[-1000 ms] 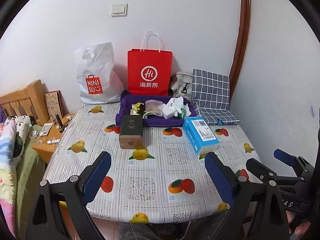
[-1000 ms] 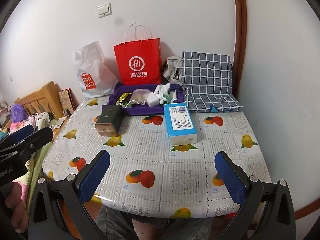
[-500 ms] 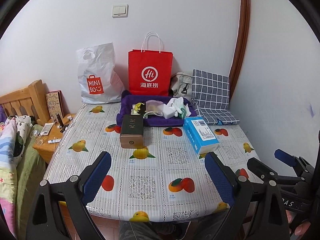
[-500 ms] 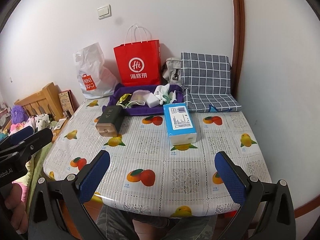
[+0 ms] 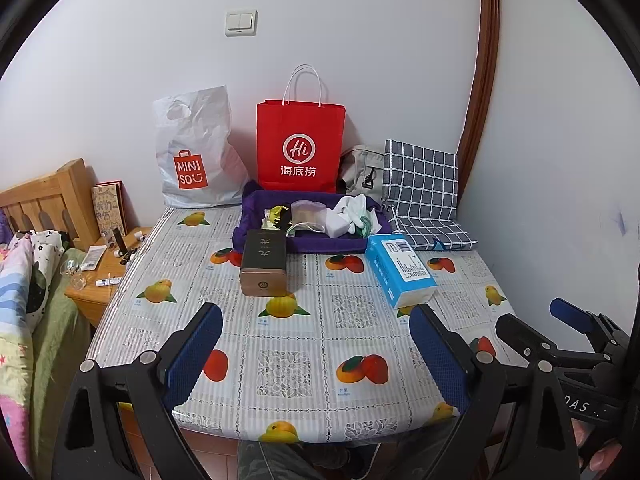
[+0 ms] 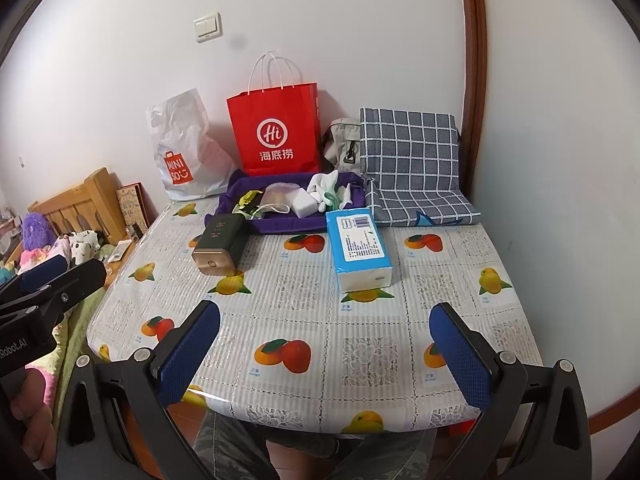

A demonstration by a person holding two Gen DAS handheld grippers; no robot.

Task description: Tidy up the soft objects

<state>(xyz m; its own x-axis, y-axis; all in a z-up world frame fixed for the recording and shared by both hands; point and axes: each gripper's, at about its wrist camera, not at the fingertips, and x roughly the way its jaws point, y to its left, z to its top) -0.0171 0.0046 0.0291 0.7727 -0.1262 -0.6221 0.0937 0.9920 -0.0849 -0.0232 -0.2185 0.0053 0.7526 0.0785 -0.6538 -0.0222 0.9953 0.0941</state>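
Observation:
A purple cloth tray at the table's back holds white socks, a white sponge block, a small pouch and yellow bits. A blue tissue pack lies in front of it at the right. A grey checked cloth sits at the back right. My left gripper and right gripper are both open and empty above the table's near edge.
A dark box with a gold end lies left of centre. A red paper bag, a white MINISO bag and a grey bag stand against the wall. A bed and nightstand are left.
Both grippers have drifted very slightly; the view has barely shifted. Nothing on the table has moved.

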